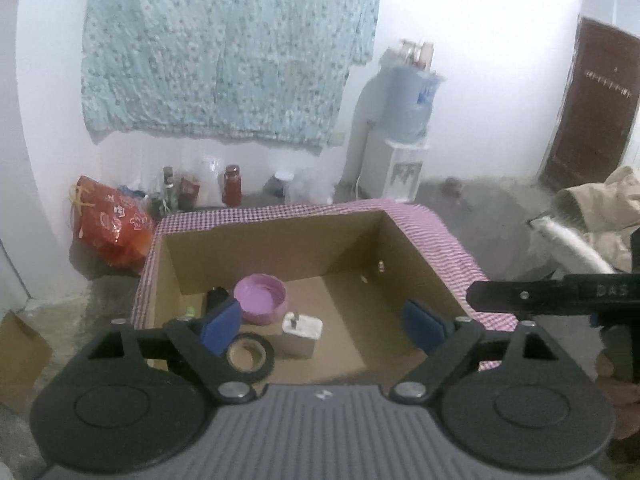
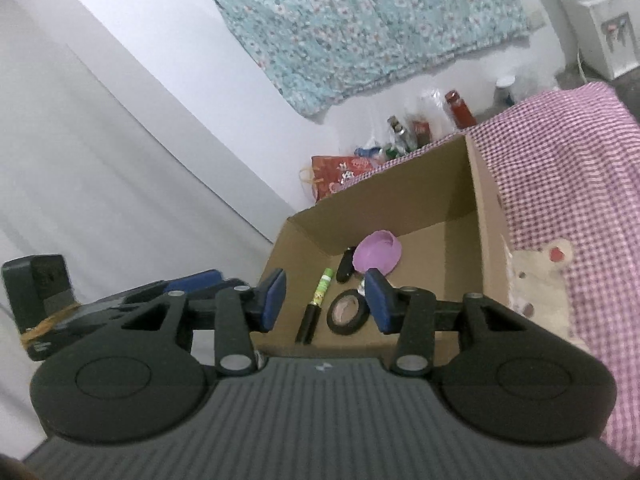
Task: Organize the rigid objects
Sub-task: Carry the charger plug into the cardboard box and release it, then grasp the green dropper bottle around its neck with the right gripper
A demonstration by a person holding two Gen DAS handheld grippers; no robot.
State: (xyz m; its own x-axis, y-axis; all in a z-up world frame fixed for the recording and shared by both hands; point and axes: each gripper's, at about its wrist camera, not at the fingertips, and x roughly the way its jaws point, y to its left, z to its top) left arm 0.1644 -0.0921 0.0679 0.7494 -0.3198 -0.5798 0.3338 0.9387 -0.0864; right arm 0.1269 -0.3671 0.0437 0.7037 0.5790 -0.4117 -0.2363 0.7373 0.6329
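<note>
1. Our left gripper [image 1: 322, 326] hangs over the near edge of the cardboard box [image 1: 276, 240], its blue pads [image 1: 221, 326] spread wide apart with nothing between them.
2. Our right gripper [image 2: 326, 300] hovers at the near rim of the same cardboard box [image 2: 472, 184], tilted, its jaws also apart and empty.
3. Nearest inside the box, we see a black tape roll [image 1: 251, 356] lying flat on the floor; in the right wrist view the tape roll [image 2: 347, 312] sits just beside a green-and-black marker [image 2: 316, 306].
4. Just beyond the tape, a small white rectangular container [image 1: 301, 334] stands upright.
5. Behind it rests a purple bowl [image 1: 261, 298], with a dark object [image 1: 217, 298] just to its left that we cannot identify; from the right wrist the purple bowl [image 2: 378, 256] lies tipped next to a black oblong item [image 2: 345, 266].
6. The box rests on a pink checked cloth [image 1: 448, 236].
7. Farther back, a red bag [image 1: 110, 220] and bottles [image 1: 232, 184] stand on the floor by the wall.
8. A water dispenser [image 1: 402, 136] stands beyond, and a floral sheet [image 1: 224, 48] hangs on the wall.
</note>
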